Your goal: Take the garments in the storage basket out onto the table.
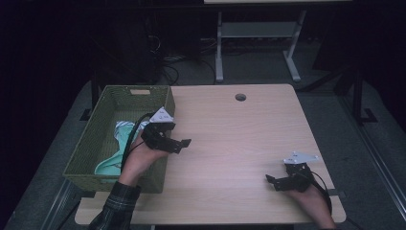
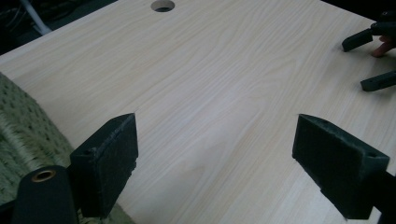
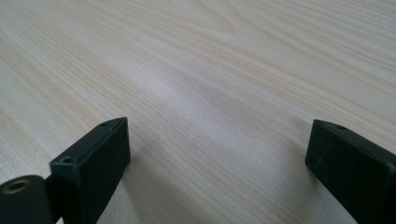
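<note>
A green woven basket point(image 1: 91, 181) stands on the left part of a light wooden table point(image 1: 239, 139). A teal and white cloth point(image 1: 117, 143) lies inside it. My left gripper point(image 1: 183, 145) hovers just past the basket's right rim, jaws pointing right over the table. In the left gripper view it point(image 2: 215, 135) stands open with nothing between the jaws, and the basket point(image 2: 18, 126) edge shows at the left. My right gripper point(image 1: 271, 182) rests near the table's front right, pointing left. In the right gripper view it point(image 3: 219, 135) is open over bare wood.
A round cable hole point(image 1: 240, 97) point(image 2: 162, 5) sits near the table's far edge. The right gripper point(image 2: 371, 60) appears far off in the left gripper view. Cables and the legs of another table point(image 1: 220, 57) stand on the dark floor behind.
</note>
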Motion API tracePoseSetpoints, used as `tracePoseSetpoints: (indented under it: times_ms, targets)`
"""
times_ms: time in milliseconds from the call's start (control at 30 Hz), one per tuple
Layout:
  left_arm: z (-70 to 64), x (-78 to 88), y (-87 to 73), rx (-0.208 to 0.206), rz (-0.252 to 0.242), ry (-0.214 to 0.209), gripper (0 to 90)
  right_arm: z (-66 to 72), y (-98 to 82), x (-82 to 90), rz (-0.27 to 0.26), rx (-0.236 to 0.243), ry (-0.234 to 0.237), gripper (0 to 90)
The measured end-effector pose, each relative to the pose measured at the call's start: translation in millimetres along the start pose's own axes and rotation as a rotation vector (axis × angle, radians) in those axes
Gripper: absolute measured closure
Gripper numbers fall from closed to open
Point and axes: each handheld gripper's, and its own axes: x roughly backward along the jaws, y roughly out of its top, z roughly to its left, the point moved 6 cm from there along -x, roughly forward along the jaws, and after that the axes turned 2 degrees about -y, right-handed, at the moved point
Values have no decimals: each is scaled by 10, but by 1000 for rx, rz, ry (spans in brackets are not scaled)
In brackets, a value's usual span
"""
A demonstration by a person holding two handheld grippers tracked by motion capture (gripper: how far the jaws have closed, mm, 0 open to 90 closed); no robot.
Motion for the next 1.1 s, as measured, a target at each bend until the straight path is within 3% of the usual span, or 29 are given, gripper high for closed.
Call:
tracePoseSetpoints:
  times_ms: [1100]
  targets:
    - [388,332,-166,40,-20,66,137,-1,0,0,0,1,0,61]
